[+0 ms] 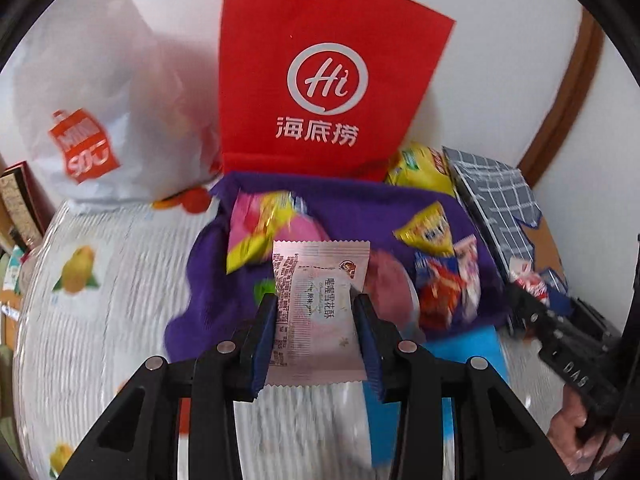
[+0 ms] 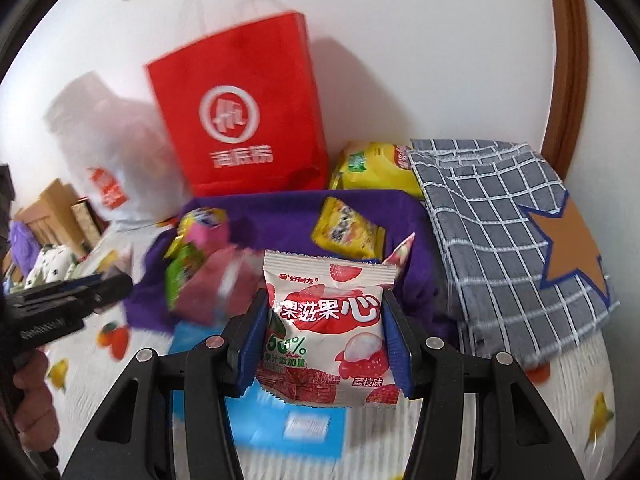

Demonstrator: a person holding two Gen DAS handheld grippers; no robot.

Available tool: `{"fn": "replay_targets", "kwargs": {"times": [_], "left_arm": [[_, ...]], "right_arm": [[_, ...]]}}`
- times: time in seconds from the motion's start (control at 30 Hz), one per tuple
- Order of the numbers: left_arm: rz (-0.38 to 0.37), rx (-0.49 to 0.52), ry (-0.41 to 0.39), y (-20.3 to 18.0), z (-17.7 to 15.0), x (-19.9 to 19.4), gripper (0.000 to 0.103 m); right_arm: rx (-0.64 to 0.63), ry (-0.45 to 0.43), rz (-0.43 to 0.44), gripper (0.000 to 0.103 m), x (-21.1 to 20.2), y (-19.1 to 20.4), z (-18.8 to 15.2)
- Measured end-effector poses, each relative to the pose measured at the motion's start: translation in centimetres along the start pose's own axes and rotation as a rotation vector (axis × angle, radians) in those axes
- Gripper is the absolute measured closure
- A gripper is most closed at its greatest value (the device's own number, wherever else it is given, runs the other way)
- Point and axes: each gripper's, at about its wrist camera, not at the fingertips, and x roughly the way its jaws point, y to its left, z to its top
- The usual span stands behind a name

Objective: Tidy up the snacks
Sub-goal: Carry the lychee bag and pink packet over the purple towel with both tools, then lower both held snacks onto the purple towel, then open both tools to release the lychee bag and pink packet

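Two snack packets are up off the desk, one in each of my tools. My left tool (image 1: pixel 316 320) is clamped on a pale pink nougat packet (image 1: pixel 316 304), its blue pads pressing the packet's two long edges. My right tool (image 2: pixel 326 340) is clamped on a white and red lychee gummy packet (image 2: pixel 328 328), which bulges between the pads.

Under both lies a white desk cover (image 1: pixel 100 300) printed with yellow and orange fruit. On it sits a purple cloth tray (image 2: pixel 280 216) still holding loose snacks: a yellow packet (image 2: pixel 346 228) toward its far right, and pink and green wrappers (image 2: pixel 196 264) on its left. A blue card (image 2: pixel 280 420) lies flat on the near side of the tray.

Beyond the tray, against a white wall (image 2: pixel 400 40), a red paper bag (image 1: pixel 316 80) with a white logo stands upright. A white plastic bag (image 1: pixel 100 100) slumps to its left and a yellow chip bag (image 2: pixel 372 168) leans at its right. A grey checked cloth (image 2: pixel 492 208) with an orange star covers something on the right, below a brown wooden frame (image 2: pixel 568 60).
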Motion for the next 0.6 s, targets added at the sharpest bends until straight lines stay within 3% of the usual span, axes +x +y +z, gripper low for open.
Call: {"fn": "replay_targets", "kwargs": {"times": [0.23, 0.47, 0.6], "left_arm": [[-0.028, -0.019, 0.049, -0.5, 3.0, 4.6, 0.066], [0.005, 0.008, 0.065, -1.5, 3.8, 6.8, 0.066], [-0.007, 0.002, 0.082, -1.4, 4.1, 7.0, 0.056]], "right_arm": [[0.000, 0.071, -0.025, 0.049, 5.5, -0.9, 1.7], [-0.003, 0.131, -0.037, 0.049, 8.3, -1.2, 1.8], [-0.003, 0.166, -0.025, 0.046, 8.9, -1.3, 1.8]]}}
